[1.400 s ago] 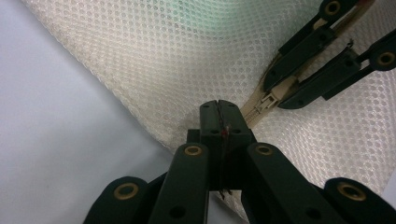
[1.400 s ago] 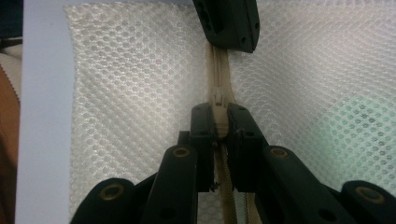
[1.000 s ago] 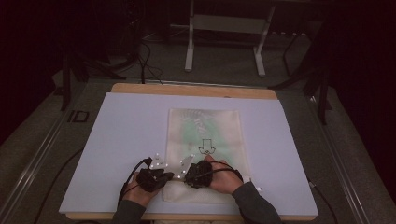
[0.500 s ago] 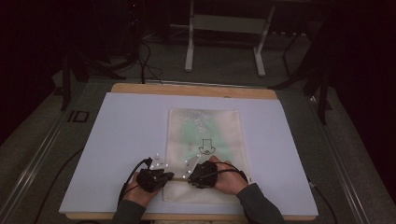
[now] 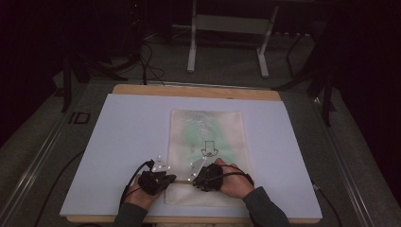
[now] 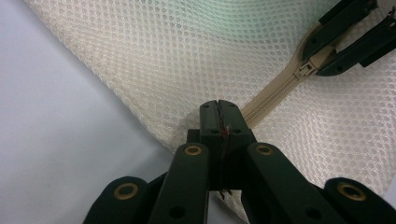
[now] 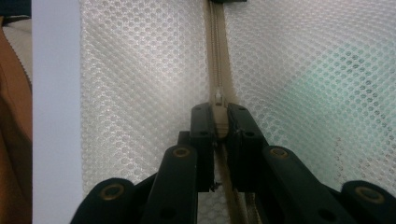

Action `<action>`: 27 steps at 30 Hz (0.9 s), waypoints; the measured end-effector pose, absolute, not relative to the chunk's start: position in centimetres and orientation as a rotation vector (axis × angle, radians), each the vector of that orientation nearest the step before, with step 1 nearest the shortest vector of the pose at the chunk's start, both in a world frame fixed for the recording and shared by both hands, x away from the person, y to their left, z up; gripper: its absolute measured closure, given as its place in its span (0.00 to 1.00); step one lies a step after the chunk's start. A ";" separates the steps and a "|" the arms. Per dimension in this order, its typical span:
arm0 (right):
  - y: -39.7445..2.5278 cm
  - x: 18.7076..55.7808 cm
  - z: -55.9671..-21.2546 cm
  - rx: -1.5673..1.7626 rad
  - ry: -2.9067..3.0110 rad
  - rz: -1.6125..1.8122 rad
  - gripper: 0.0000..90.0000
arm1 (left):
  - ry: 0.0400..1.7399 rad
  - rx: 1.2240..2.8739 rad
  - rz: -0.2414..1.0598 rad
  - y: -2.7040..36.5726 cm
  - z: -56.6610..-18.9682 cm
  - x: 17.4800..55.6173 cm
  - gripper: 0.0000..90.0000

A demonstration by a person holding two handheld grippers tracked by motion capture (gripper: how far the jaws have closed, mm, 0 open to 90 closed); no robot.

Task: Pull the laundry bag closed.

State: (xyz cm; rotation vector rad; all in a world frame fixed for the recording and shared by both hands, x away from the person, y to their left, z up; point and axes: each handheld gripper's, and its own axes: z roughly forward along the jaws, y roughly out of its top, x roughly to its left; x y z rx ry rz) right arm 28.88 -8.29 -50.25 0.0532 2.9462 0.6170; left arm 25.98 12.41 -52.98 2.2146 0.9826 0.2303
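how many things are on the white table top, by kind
mesh laundry bag: 1
zipper pull, held by the right gripper: 1
grippers, counting the left gripper shut on the bag's edge: 2
total: 4

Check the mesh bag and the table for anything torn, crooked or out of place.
Nothing stands out. The cream mesh zip bag lies flat and square on the white table sheet. The right gripper clamps the beige zipper pull; the left gripper pinches the bag's edge.

Dim lab: covered table (image 5: 127,142), floor cables (image 5: 146,61).
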 end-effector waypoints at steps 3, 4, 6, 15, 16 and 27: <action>-8.5 28.8 -50.3 0.063 2.945 0.616 0.91 | 0.983 2.216 0.230 12.4 -53.0 26.0 0.99; -8.6 28.8 -50.2 0.061 2.944 0.625 0.91 | 0.984 2.215 0.231 12.4 -53.0 26.0 0.99; -8.6 28.7 -50.2 0.057 2.938 0.619 0.91 | 0.985 2.215 0.231 12.4 -53.0 26.0 0.99; -8.6 28.5 -50.0 0.047 2.928 0.622 0.91 | 0.988 2.212 0.227 12.4 -53.0 26.0 0.99; -8.6 28.5 -50.0 0.048 2.928 0.622 0.91 | 0.988 2.212 0.228 12.4 -53.0 26.0 0.99; -9.1 28.3 -49.9 0.056 2.926 0.609 0.92 | 0.988 2.215 0.216 12.5 -53.0 26.0 0.99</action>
